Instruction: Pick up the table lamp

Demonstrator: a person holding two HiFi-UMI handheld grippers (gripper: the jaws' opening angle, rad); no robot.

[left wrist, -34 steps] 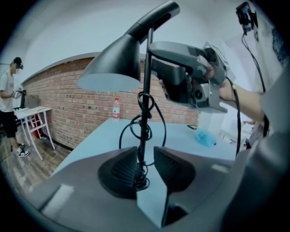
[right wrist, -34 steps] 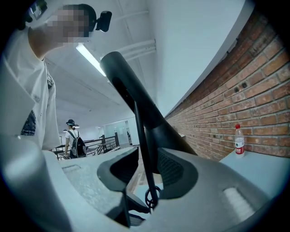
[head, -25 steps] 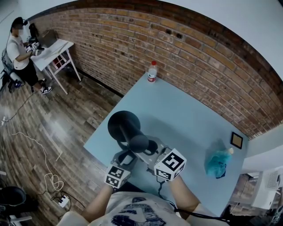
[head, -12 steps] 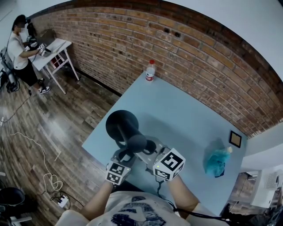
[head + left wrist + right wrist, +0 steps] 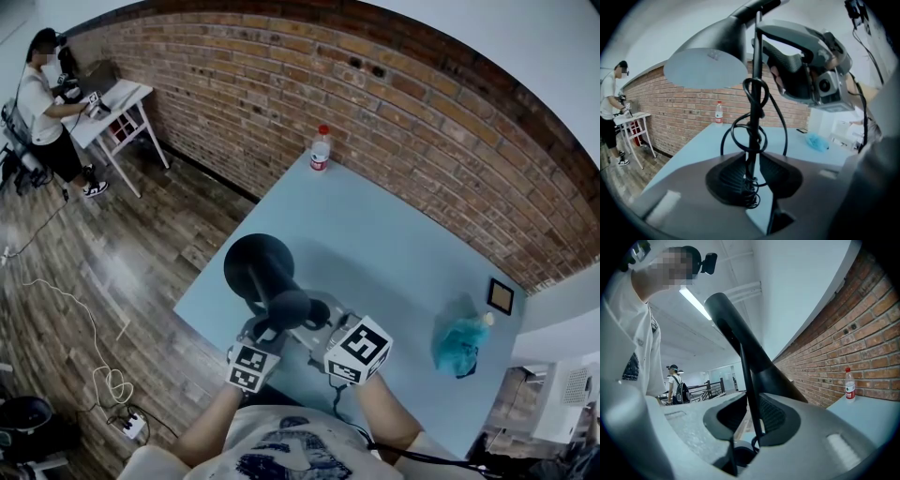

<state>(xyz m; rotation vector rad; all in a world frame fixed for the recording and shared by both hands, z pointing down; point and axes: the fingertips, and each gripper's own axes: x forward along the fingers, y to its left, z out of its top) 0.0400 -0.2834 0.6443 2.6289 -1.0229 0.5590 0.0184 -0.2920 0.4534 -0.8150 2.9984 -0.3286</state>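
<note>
A black table lamp [image 5: 262,267] stands near the front left of the light blue table [image 5: 394,244]. In the left gripper view its shade [image 5: 705,65] hangs at the upper left, and its thin stem [image 5: 752,140], wound with black cord, runs down between the jaws. My left gripper [image 5: 752,161] is closing on the stem, with a gap still showing at the right pad. My right gripper [image 5: 751,404] is closing too; the stem [image 5: 749,394] sits between its pads with a gap on the left. In the head view both grippers [image 5: 267,328] [image 5: 314,317] meet at the lamp.
A plastic bottle [image 5: 321,150] stands at the table's far edge by the brick wall. A turquoise bag [image 5: 459,345] and a small dark square frame [image 5: 502,298] lie at the right. A person works at a white desk [image 5: 112,108] far left. Cable lies on the floor [image 5: 103,375].
The left gripper has edged slightly toward the lamp. The lamp and the right gripper stay where they were.
</note>
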